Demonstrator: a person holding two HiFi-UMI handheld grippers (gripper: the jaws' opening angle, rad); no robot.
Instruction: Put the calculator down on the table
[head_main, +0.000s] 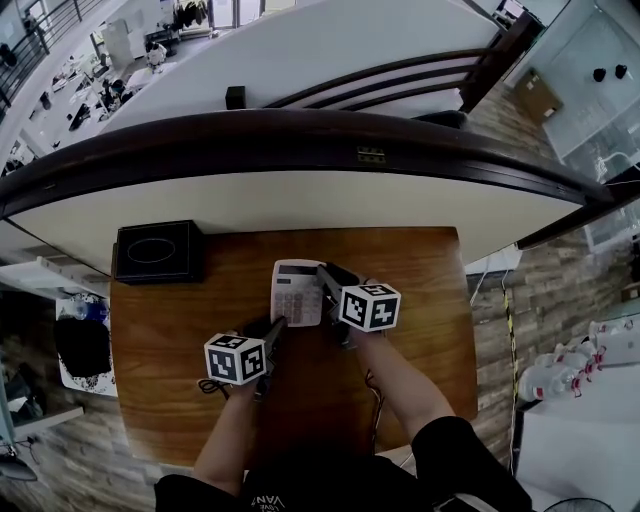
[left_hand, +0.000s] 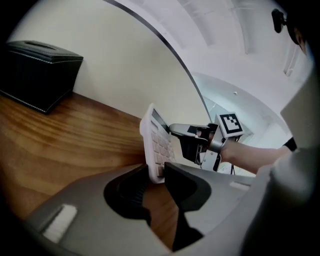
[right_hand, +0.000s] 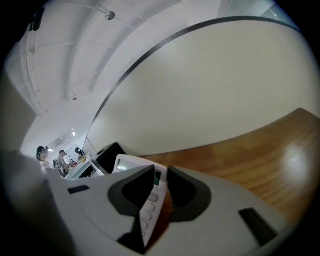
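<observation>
A white calculator (head_main: 297, 292) with grey keys is over the middle of the wooden table (head_main: 420, 330), held between both grippers. My left gripper (head_main: 278, 326) grips its near left corner; in the left gripper view the jaws (left_hand: 156, 172) close on that corner of the calculator (left_hand: 157, 142), which stands tilted on edge. My right gripper (head_main: 326, 277) grips its right edge near the display. In the right gripper view the calculator (right_hand: 131, 164) sits between the right gripper's (right_hand: 161, 176) dark pads. I cannot tell whether the calculator touches the table. The right gripper (left_hand: 192, 136) also shows in the left gripper view.
A black box (head_main: 155, 252) stands at the table's far left corner, seen too in the left gripper view (left_hand: 37, 70). A curved cream wall with a dark rim (head_main: 300, 150) runs behind the table. Cables (head_main: 372, 395) lie at the near edge.
</observation>
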